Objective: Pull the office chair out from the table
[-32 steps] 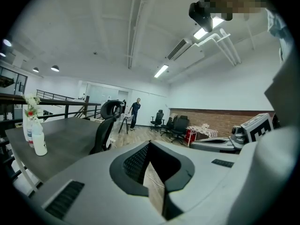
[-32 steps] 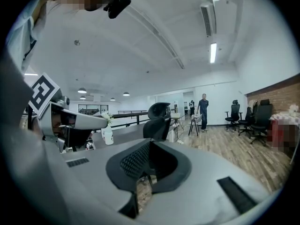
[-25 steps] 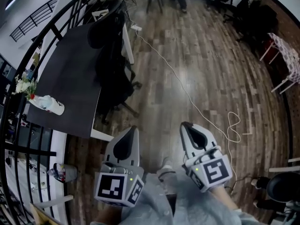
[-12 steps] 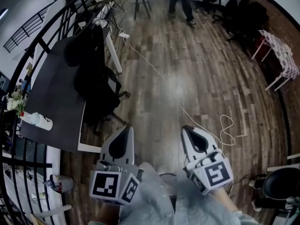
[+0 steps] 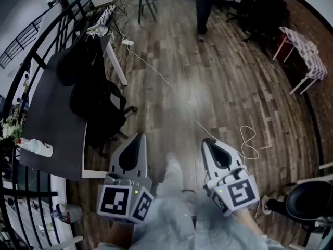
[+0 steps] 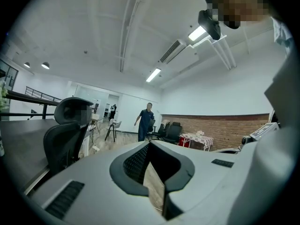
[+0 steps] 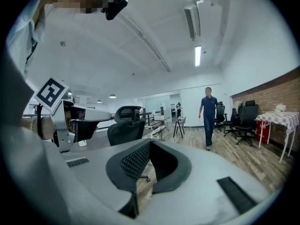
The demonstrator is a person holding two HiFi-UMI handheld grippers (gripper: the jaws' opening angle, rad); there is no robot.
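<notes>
The black office chair (image 5: 96,105) stands tucked against the long edge of the dark table (image 5: 49,113), ahead and to the left of both grippers. My left gripper (image 5: 137,138) and right gripper (image 5: 207,142) are held side by side over the wood floor, both shut and empty, well short of the chair. In the left gripper view the chair (image 6: 63,135) rises at the left beyond the shut left gripper (image 6: 149,145). The right gripper view has the chair (image 7: 125,125) straight past the right gripper (image 7: 150,144).
A white cable (image 5: 197,121) snakes across the floor ahead. A person (image 5: 208,7) walks at the far end. A bottle (image 5: 34,147) lies on the table. A white table (image 5: 304,61) stands right, another black chair (image 5: 307,202) lower right, railing (image 5: 31,61) left.
Both grippers have travelled forward together, still shut. The table and chair have slid left and lower in the head view. The person at the far end has walked closer.
</notes>
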